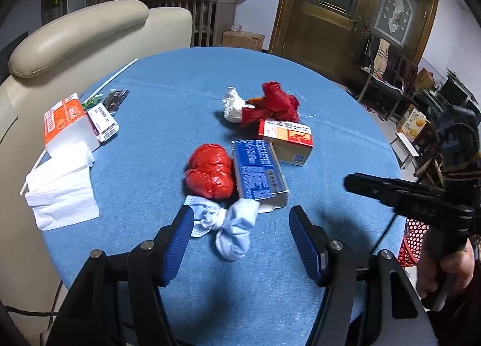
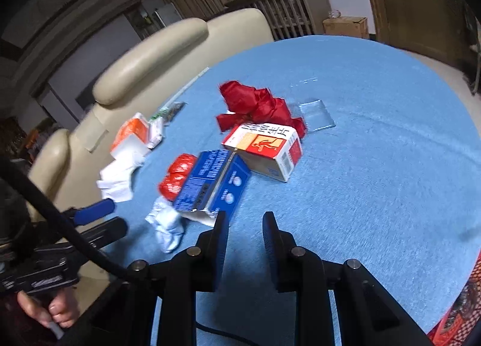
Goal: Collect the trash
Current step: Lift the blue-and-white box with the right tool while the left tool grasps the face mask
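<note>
Left wrist view: left tool [image 1: 240, 225] parted wide, nothing between its pads, poised over a blue-covered round worktop [image 1: 345, 141]. Just ahead of it lies a knotted pale-blue cloth [image 1: 231, 222], touching a crumpled red bag [image 1: 210, 174]; a blue printed box [image 1: 258, 170] lies beside the bag, an orange-and-white carton [image 1: 288, 141] behind it, then dark red wrapping [image 1: 273, 104] with a white wad [image 1: 233, 105]. White tissues [image 1: 60, 189] and an orange pack [image 1: 64, 123] sit at the left edge. Right wrist view: right tool [image 2: 245, 219] narrowly parted, gripping nothing, near the box. Red mesh basket [image 1: 413, 240] stands off the worktop, at right.
</note>
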A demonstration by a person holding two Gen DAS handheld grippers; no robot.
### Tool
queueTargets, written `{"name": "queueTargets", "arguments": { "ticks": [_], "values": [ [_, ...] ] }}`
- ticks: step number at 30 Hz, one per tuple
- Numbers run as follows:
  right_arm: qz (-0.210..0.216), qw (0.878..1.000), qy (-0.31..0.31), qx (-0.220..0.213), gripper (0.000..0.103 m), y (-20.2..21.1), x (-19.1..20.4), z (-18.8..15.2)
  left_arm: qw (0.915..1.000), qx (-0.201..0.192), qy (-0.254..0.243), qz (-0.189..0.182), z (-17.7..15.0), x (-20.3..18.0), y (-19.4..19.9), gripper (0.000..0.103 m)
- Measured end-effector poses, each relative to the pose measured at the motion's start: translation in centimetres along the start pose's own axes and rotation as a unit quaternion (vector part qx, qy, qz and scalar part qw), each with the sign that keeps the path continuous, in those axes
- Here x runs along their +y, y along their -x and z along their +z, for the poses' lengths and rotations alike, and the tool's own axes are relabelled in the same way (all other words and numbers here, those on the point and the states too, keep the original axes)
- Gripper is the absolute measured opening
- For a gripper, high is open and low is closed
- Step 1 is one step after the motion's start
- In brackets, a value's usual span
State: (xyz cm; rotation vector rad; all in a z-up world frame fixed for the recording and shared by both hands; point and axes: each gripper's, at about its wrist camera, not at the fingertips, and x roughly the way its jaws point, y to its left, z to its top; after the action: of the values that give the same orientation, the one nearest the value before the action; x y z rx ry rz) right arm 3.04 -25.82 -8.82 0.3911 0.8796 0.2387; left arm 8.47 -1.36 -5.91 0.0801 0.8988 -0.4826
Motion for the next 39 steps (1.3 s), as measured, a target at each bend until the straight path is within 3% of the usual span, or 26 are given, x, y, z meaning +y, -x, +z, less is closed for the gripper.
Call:
{"name": "queueTargets", "arguments": {
  "ticks": [2, 3, 4, 7, 13, 23, 24, 28, 29, 33, 39],
  "values": [
    [0.004, 1.0, -0.01, 0.001, 0.058, 0.4, -0.5, -0.1, 1.0, 0.001, 0.008, 0.003, -0.2, 0.8, 0.1, 0.067],
    [0.002, 1.0, -0.021, -0.001, 0.085, 0.7, -0.9, -0.2, 0.9999, 0.002, 0.014, 0.004, -0.4, 1.2, 0.0, 0.067],
    [0.005, 1.0, -0.027, -0.011, 0.088, 1.0, -1.1, -0.3, 0.9998, 0.004, 0.017, 0.005, -0.5, 1.5, -0.1, 0.067],
    [0.028, 0.999, -0.036, -0.026, 0.088, 1.3, -1.6, -0.3, 0.9998, 0.01, 0.017, 0.006, -0.8, 2.0, -0.7, 0.067],
    [0.056, 0.997, -0.048, 0.019, 0.088, -1.8, -0.1, 1.1, 0.9997, 0.019, 0.014, 0.005, -1.3, 2.2, -1.6, 0.067],
    [-0.033, 0.995, -0.005, 0.095, 0.087, -9.5, 6.0, 4.1, 0.9995, 0.016, 0.027, -0.004, -2.3, 4.2, -1.2, 0.067],
    [-0.061, 0.992, -0.001, 0.108, 0.087, -10.6, 6.6, 4.2, 0.9995, 0.017, 0.026, -0.007, -2.3, 4.2, -1.2, 0.067],
    [-0.094, 0.982, 0.002, 0.162, 0.086, -13.7, 6.6, 3.7, 0.9994, 0.026, 0.018, -0.017, -2.5, 4.1, -1.7, 0.067],
    [-0.094, 0.981, 0.002, 0.167, 0.086, -13.9, 6.4, 3.4, 0.9992, 0.028, 0.017, -0.021, -2.5, 4.0, -1.9, 0.067],
    [-0.061, 0.987, -0.016, 0.149, 0.064, -12.1, 4.8, 2.7, 0.9989, 0.037, 0.001, -0.028, -2.1, 2.7, -3.0, 0.069],
    [-0.042, 0.99, -0.049, 0.127, 0.062, -8.2, 0.9, 0.9, 0.9976, 0.056, -0.012, -0.039, -1.3, 0.5, -5.7, 0.072]
  ]
}}
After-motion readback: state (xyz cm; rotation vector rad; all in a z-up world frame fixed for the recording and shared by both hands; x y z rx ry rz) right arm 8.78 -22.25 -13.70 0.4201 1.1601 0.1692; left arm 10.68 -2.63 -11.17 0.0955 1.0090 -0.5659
